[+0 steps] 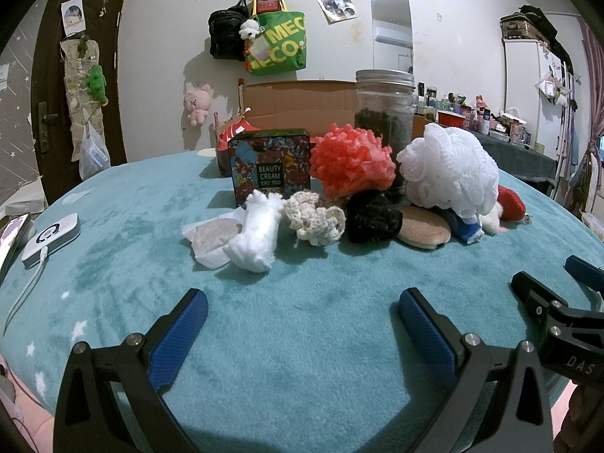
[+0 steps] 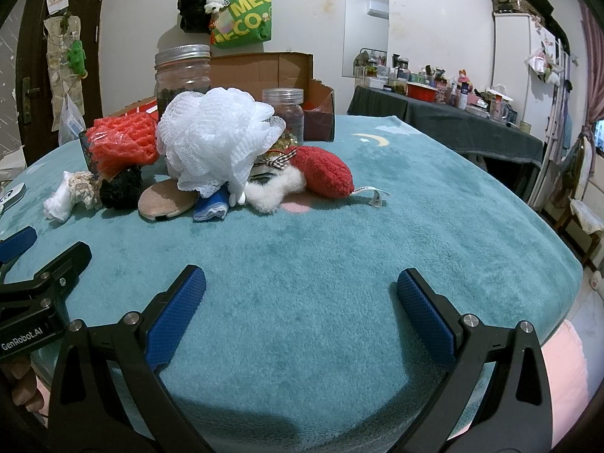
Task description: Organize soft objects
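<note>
both tools sit low at the near edge of the teal blanket (image 1: 302,339), and both are released — the left gripper (image 1: 302,313) has its blue pads spread wide with nothing between them, and the right gripper (image 2: 300,290) is the same, empty and parted. the soft things lie straight ahead of both, in a loose row that runs across the view from left to right, well apart from the fingertips with bare blanket between. from the left wrist view the white fluffy roll (image 1: 256,232) is the nearest piece, ahead and a little left, its long axis tilted roughly away from the tool; just beside it come the cream crochet piece (image 1: 315,219), the black knitted ball (image 1: 372,217) and the tan pad (image 1: 424,230) lying flat. from the right wrist view the white mesh puff (image 2: 215,143) stands tallest, leaning over the blue cloth (image 2: 211,207), with the red knitted piece (image 2: 324,173) at the right end of the row. so the left tool looks better placed for the roll end, the right for the red end. behind the row stand a patterned tin (image 1: 270,168), a glass jar (image 1: 383,109) and a cardboard box (image 2: 264,75) — hard things to avoid knocking on a deep reach. open room is widest to the right of the red piece.
</note>
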A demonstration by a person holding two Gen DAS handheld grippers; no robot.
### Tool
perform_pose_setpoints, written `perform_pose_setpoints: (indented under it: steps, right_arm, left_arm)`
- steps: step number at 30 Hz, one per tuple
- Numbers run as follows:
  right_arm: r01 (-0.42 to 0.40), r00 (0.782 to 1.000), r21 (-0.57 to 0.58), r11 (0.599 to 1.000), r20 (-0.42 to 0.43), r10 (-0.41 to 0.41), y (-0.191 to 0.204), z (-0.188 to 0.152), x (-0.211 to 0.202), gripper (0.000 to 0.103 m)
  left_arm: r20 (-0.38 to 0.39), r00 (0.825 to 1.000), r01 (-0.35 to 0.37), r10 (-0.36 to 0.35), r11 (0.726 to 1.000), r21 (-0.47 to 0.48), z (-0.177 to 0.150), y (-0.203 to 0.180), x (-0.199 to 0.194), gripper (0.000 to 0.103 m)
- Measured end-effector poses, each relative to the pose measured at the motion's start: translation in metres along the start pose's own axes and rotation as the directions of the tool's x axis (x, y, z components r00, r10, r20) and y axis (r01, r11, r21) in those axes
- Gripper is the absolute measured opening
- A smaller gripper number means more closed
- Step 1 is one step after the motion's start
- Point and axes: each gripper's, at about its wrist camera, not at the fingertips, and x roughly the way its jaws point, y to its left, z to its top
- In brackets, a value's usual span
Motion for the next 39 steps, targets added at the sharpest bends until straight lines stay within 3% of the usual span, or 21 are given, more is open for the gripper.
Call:
perform_pose_setpoints:
  steps: [39]
  right_arm:
    - [-0.004,1.0,0.0,1.0,-0.003,0.004,-0.001,-0.0009,0.0007,0.103]
  left_arm:
    - [-0.005,1.0,0.008,-0.008,1.0,0.001,0.0005,-0.0002,0.0,0.103]
